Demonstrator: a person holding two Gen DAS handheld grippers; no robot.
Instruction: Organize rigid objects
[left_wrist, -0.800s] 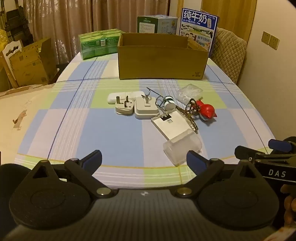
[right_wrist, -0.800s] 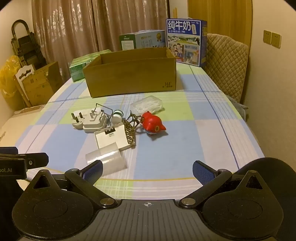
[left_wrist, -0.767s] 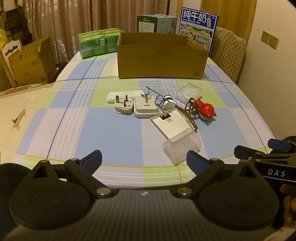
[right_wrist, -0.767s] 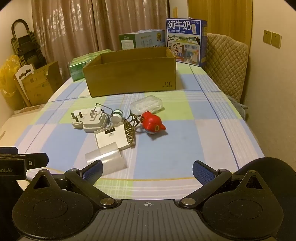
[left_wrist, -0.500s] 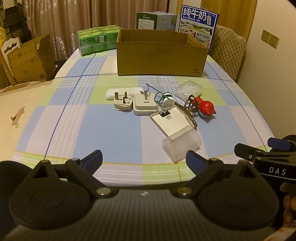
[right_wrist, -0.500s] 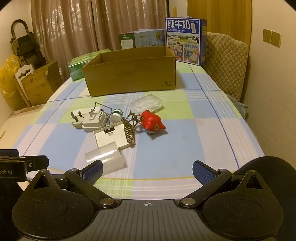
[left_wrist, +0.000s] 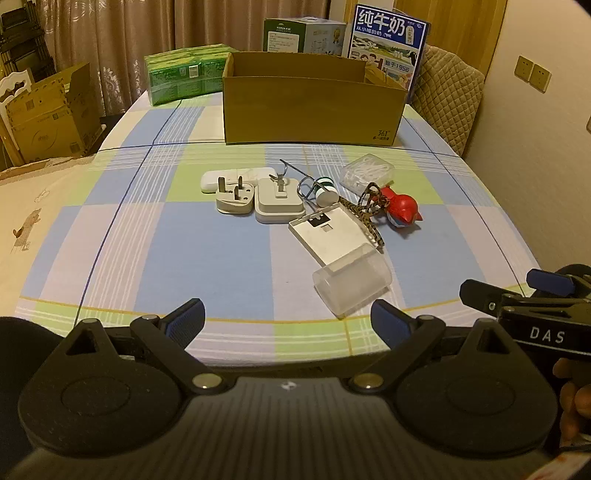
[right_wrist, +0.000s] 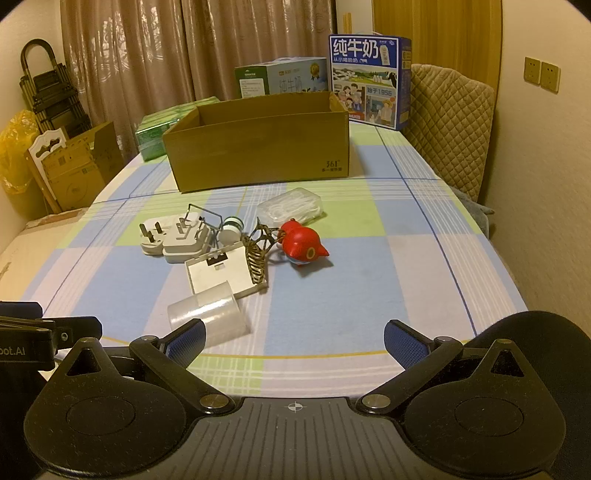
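A cluster of small items lies mid-table: a grey plug adapter (left_wrist: 235, 198), a white square adapter (left_wrist: 279, 200), a flat white case (left_wrist: 327, 236), a clear plastic tub (left_wrist: 351, 279) on its side, a red bird toy (left_wrist: 403, 209) on a patterned strap, and a clear lidded box (left_wrist: 367, 172). Behind them stands an open cardboard box (left_wrist: 312, 107). My left gripper (left_wrist: 288, 320) is open near the table's front edge, the tub just beyond its right finger. My right gripper (right_wrist: 293, 339) is open too, with the tub (right_wrist: 207, 317) by its left finger and the bird toy (right_wrist: 304, 246) farther ahead.
A checked cloth covers the table (left_wrist: 147, 236). Green packs (left_wrist: 181, 74) and milk cartons (left_wrist: 388, 40) stand behind the box. A quilted chair (right_wrist: 448, 129) is at the right side, cardboard and a folded trolley (right_wrist: 48, 96) at the left. A wall runs along the right.
In the left wrist view the items have slid slightly down and the far box looms a little larger; the left gripper has edged forward. Both grippers stay open.
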